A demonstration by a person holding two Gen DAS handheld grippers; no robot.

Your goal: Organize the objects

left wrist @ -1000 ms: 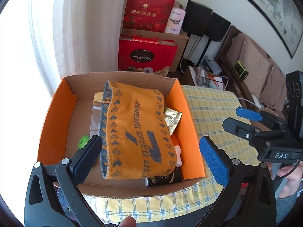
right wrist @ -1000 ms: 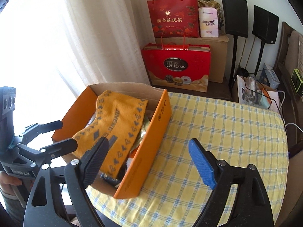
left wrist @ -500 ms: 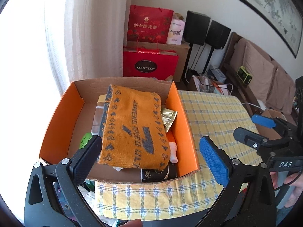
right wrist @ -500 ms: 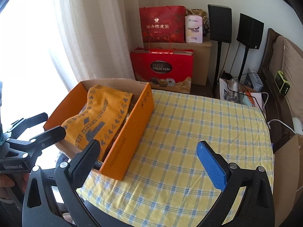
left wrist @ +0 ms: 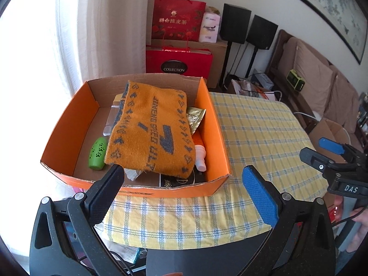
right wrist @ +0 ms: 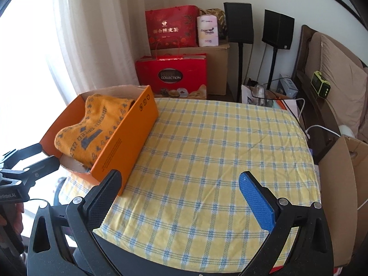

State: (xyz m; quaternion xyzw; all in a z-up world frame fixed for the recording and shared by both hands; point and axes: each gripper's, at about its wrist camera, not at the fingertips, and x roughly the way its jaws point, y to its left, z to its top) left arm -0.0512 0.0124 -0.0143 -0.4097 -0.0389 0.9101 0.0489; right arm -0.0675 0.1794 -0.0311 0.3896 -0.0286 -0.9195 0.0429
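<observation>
The orange box sits at the table's nine o'clock edge, a folded orange towel inside over a green case and a white bottle. Both grippers hang at six o'clock, released and empty: left facing the box, right over bare checked cloth.

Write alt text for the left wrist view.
An open orange box on a yellow checked tablecloth holds an orange patterned cloth lying over a green paw-print item and other small items. The open left gripper frames it; the right gripper shows at right.
</observation>
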